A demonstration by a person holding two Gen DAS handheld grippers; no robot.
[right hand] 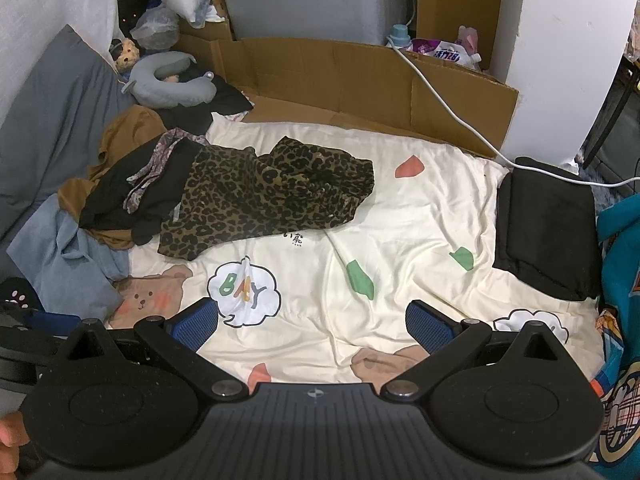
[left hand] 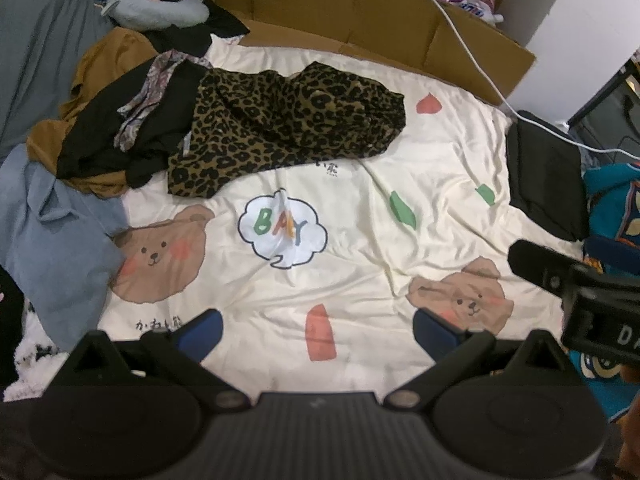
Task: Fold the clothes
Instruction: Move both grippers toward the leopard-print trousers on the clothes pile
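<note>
A crumpled leopard-print garment [left hand: 276, 128] [right hand: 264, 196] lies on the far part of a cream cartoon bedsheet [left hand: 360, 240] [right hand: 400, 240]. Left of it is a heap of unfolded clothes [left hand: 104, 136] [right hand: 132, 188]: black, mustard, patterned and a light blue piece [left hand: 60, 240] [right hand: 64, 264]. A folded black garment [left hand: 544, 180] [right hand: 548, 232] rests at the sheet's right edge. My left gripper [left hand: 318, 332] hovers open over the near sheet, holding nothing. My right gripper [right hand: 312, 326] is also open and empty, well short of the leopard garment.
Flattened cardboard [left hand: 360, 12] [right hand: 360, 80] lines the far side, crossed by a white cable [left hand: 472, 56] [right hand: 452, 116]. A grey neck pillow [left hand: 160, 4] [right hand: 172, 84] lies far left. Teal printed fabric [left hand: 616, 200] [right hand: 620, 320] borders the right. The right gripper's body [left hand: 576, 292] juts in at right.
</note>
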